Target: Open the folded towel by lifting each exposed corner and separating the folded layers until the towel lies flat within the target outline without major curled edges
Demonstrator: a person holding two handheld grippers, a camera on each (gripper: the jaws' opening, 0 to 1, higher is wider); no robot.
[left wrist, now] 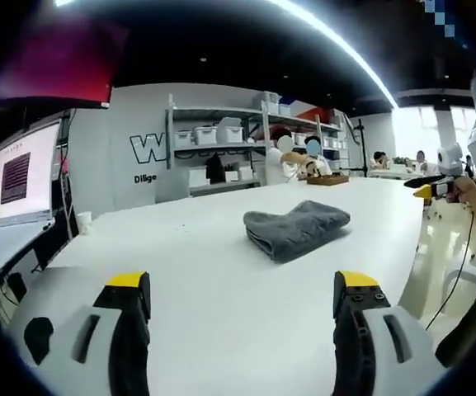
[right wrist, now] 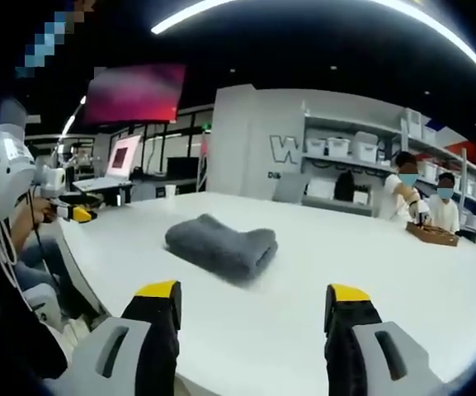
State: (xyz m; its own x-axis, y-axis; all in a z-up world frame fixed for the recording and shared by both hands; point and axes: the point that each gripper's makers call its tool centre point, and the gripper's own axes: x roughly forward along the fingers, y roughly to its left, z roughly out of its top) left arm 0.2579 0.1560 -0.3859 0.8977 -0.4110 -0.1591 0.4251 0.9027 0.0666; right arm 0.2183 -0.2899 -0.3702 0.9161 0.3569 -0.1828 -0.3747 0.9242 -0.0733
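Towel still folded, on table ahead of both my grippers, well apart from them; left gripper jaws apart, right gripper likewise; risk: pinching several layers together, dragging the whole bundle.

White table carrying a folded grey towel, which lies well in from every edge on the bare surface. At the table's far edge rests a brown wooden tray.
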